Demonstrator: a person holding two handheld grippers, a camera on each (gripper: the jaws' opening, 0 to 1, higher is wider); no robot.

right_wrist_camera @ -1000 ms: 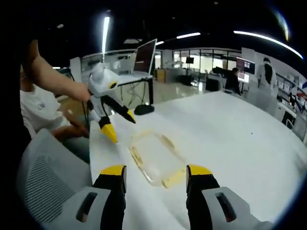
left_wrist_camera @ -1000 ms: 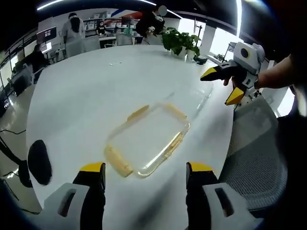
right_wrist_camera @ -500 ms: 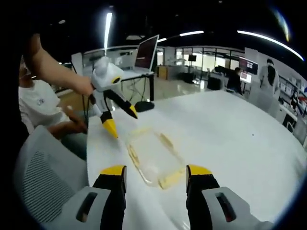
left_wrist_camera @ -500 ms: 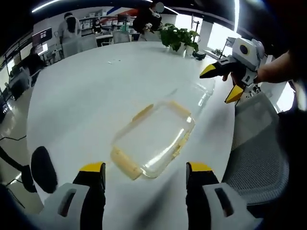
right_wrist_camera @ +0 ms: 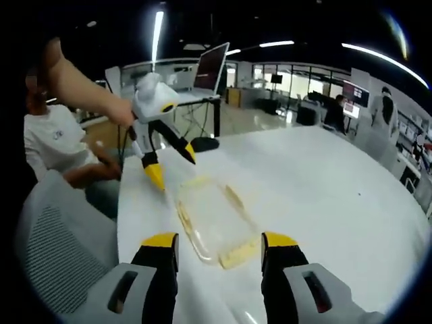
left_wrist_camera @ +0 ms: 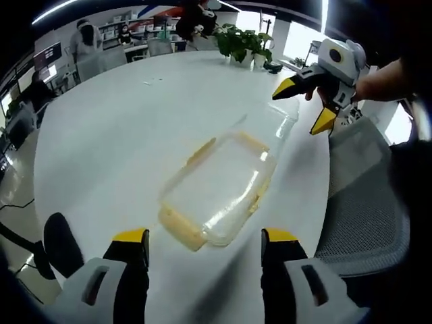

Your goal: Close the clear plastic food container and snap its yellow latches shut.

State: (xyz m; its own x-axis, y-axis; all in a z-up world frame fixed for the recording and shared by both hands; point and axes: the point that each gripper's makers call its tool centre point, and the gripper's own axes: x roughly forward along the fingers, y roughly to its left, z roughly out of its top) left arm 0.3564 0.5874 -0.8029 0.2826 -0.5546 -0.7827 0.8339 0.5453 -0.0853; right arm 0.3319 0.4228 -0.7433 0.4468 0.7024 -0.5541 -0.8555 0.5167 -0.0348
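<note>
A clear plastic food container [left_wrist_camera: 217, 183] with yellow latches lies flat on the white round table [left_wrist_camera: 121, 128], lid on. In the left gripper view my left gripper [left_wrist_camera: 204, 246] stands open just short of the container's near end, nothing between its fingers. My right gripper [left_wrist_camera: 302, 106] hovers open above the table's far right edge. In the right gripper view the container [right_wrist_camera: 209, 219] lies ahead of my open right gripper [right_wrist_camera: 218, 250], and the left gripper [right_wrist_camera: 169, 162] hangs open over the container's far end.
A grey mesh chair [left_wrist_camera: 364, 209] stands at the table's right side. Potted plants [left_wrist_camera: 243, 44] sit at the far edge. A seated person [right_wrist_camera: 54, 145] in white is beside the table. A monitor [right_wrist_camera: 206, 67] stands behind.
Both cameras have come a little closer to the container, which looks larger now. The grippers stay open and the container has not moved on the table.
</note>
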